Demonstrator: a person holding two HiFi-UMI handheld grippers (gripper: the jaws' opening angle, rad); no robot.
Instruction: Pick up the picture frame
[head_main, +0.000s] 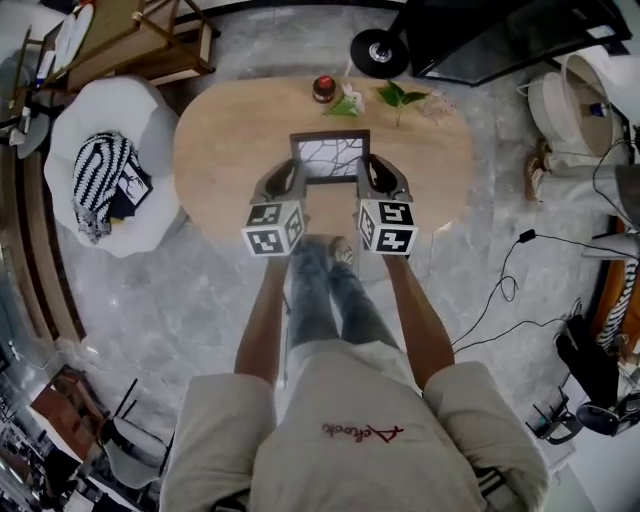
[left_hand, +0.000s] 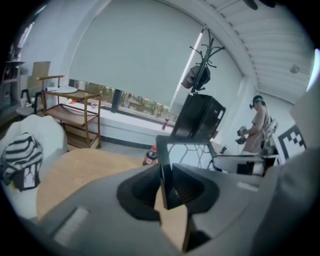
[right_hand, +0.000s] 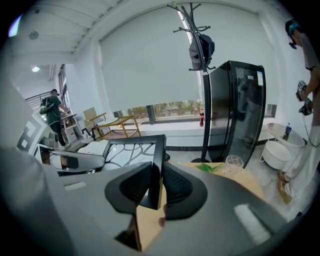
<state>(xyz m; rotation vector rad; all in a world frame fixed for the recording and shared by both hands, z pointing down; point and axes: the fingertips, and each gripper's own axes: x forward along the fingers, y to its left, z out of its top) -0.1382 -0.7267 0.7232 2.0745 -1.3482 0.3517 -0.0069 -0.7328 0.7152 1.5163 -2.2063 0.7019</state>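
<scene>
A: While both grippers are out in front of the person, where is the picture frame (head_main: 329, 157)?

B: Between them, over the middle of the oval wooden table (head_main: 220, 150). It is a black frame around a white picture with dark branching lines, its face turned toward the person.

A: How do the jaws stand?

B: The left gripper (head_main: 291, 172) is clamped on the frame's left edge near the lower corner. Its own view shows the black rim pinched between the two pads. The right gripper (head_main: 372, 172) grips the right edge the same way, pads pressed on both faces of the rim.

A: Does the frame touch the table?

B: Both gripper views show tabletop beneath the lower corners, so it looks clear of the wood.

A: What else is about?

B: At the table's far edge stand a red-capped bottle (head_main: 323, 88) and some green leaves (head_main: 400, 96). Left of the table is a white seat (head_main: 150, 120) with a striped cloth (head_main: 100, 178) on it.
</scene>
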